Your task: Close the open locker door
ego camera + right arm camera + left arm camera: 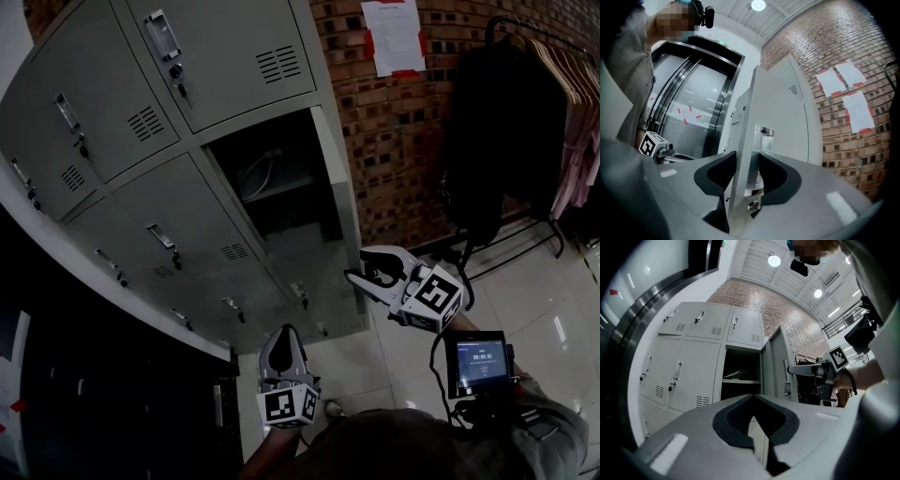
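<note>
Grey locker door edge between right gripper fingers.

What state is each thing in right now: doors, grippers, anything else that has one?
Grey metal locker door: open, standing out from the cabinet.
Right gripper: shut on that door's free edge.
Left gripper: shut, nothing between its jaws.
Other grey locker doors: closed.
Small black screen: lit.

head view: steeply down on lockers | left gripper view: low, facing them | right gripper view: tight against locker door | shared: that door
</note>
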### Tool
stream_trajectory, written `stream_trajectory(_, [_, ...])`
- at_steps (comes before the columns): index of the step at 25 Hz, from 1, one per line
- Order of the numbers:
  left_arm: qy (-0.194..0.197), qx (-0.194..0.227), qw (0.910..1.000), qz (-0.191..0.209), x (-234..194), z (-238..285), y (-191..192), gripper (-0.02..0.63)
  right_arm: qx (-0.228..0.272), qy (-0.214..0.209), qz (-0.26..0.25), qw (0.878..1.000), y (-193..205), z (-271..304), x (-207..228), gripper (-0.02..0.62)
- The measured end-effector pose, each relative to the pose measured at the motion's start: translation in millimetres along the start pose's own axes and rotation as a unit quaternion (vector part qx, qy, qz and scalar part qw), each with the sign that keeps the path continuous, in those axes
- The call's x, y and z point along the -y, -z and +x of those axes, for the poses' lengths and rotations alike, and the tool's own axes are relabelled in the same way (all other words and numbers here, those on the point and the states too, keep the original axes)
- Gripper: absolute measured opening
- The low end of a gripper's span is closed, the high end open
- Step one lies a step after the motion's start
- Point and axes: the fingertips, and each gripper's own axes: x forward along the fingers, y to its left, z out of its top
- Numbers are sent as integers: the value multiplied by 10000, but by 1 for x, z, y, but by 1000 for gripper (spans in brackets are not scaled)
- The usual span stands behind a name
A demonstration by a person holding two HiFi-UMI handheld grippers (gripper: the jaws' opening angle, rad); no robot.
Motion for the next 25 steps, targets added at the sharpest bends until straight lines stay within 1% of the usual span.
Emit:
stream_trajectory(4, [-94,-9,10000,11,-21,-2,1,0,-40,-117,-40,9999,2,25,-13,158])
stream_trajectory(10, [-177,23,9998,26,-54,1,-2,0,-159,-92,-153,9997,5,63,-24,164])
stream_trajectory(17, [-236,27,9997,31,-91,8,0,0,-347,227,-266,9988,13,110,-29,170])
stream_trajectory(18, [-237,27,9997,30,-96,10,0,0,-363,262,-286,9986,14,118,-30,164])
stream_trajectory(19, [-237,31,9997,31,-101,11,-1,0,-382,302,-317,9983,15,125,-30,143])
stream_trajectory(22, [-228,72,9997,41,-116,16,-2,0,-461,466,-407,9970,19,148,-27,143])
stream_trajectory(25, [-216,105,9997,60,-131,19,-4,0,-530,648,-388,9957,23,169,-23,144])
